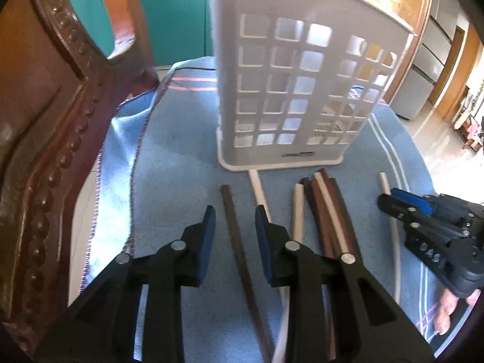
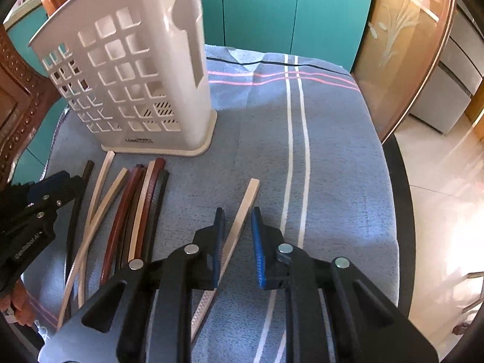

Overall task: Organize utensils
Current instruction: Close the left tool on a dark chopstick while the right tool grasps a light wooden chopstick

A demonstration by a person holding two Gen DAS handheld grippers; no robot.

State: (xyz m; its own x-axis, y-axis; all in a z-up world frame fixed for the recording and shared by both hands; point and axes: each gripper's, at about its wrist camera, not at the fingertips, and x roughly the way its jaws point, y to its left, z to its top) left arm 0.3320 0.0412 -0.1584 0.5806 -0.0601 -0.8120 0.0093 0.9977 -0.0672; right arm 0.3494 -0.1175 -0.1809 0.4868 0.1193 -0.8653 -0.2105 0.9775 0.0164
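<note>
Straddling pale chopstick (image 2: pixel 242 227), your right gripper (image 2: pixel 237 242) stood unclenched; left gripper (image 1: pixel 234 239) likewise over dark chopstick (image 1: pixel 236 236). Judged light, stiff, slick: you needed mid-shaft hold.

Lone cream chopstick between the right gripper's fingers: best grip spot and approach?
Grip the cream chopstick mid-shaft, coming straight down from above with the right gripper pads on its two long sides. It lies flat on the blue towel, apart from the bundle, and already runs between the open jaws, so little realignment seems needed.
</note>
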